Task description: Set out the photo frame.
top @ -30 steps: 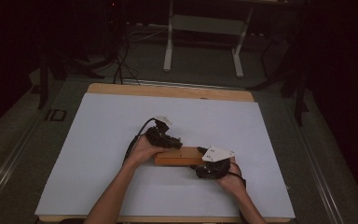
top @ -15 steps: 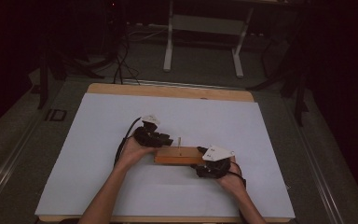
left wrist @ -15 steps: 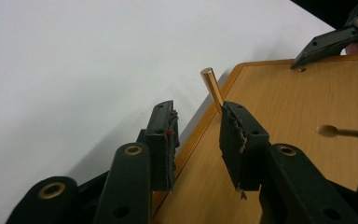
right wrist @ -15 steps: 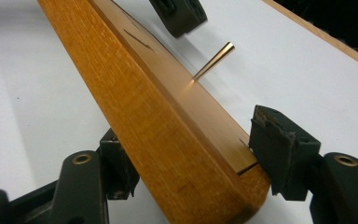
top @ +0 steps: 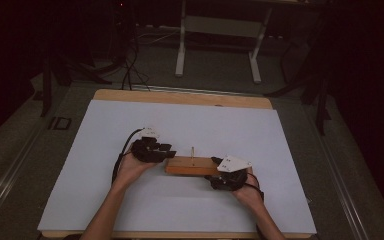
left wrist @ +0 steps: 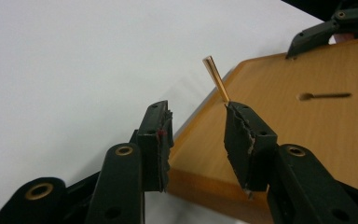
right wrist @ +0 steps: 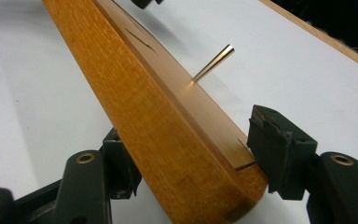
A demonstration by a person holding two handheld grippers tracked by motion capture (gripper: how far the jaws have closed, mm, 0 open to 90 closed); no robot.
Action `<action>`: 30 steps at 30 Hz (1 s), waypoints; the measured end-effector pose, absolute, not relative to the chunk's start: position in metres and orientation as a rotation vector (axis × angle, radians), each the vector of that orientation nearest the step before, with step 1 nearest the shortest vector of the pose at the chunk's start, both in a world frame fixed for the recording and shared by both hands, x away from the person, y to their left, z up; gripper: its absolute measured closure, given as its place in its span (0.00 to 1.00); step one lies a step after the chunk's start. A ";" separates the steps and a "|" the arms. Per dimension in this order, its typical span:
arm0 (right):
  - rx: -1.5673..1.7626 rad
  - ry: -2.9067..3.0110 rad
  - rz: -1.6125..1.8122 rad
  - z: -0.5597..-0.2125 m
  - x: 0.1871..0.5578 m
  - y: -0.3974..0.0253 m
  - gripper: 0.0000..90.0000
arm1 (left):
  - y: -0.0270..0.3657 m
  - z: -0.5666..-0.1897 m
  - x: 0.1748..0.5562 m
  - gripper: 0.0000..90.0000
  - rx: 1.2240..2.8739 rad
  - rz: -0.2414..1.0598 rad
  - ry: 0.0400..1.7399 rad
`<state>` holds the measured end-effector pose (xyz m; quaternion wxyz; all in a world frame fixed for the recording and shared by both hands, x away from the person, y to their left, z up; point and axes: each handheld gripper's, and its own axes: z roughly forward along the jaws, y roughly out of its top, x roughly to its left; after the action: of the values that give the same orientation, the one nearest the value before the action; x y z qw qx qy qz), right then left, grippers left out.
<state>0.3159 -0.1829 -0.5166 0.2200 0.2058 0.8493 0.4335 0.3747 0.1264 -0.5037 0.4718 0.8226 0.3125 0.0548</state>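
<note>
Right gripper [top: 219,172] pinching wooden block [top: 191,165] end, left gripper [top: 169,150] spread beside it, thin brass pin [top: 192,151] upright in block, base half hidden.

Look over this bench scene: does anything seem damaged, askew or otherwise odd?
The rubber pads of the left gripper look torn and ragged at their edges. The brass pin stands tilted in the wooden block, not upright. Otherwise nothing stands out.

Left tongs [top: 166,148] gape; right tongs [top: 214,165] clamp, forearms converging.
</note>
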 end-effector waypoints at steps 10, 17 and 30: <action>0.571 2.347 1.201 -0.516 0.316 -0.183 0.43 | 0.140 -0.505 0.358 0.64 2.005 0.198 0.768; 0.569 2.346 1.199 -0.515 0.316 -0.183 0.44 | 0.146 -0.504 0.351 0.59 1.984 0.247 0.781; 0.578 2.337 1.201 -0.514 0.317 -0.184 0.45 | 0.159 -0.505 0.336 0.58 1.985 0.291 0.772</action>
<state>0.3170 -0.1840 -0.5140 0.2236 0.2095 0.8467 0.4351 0.3355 0.1590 -0.5051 0.4759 0.8122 0.3157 0.1191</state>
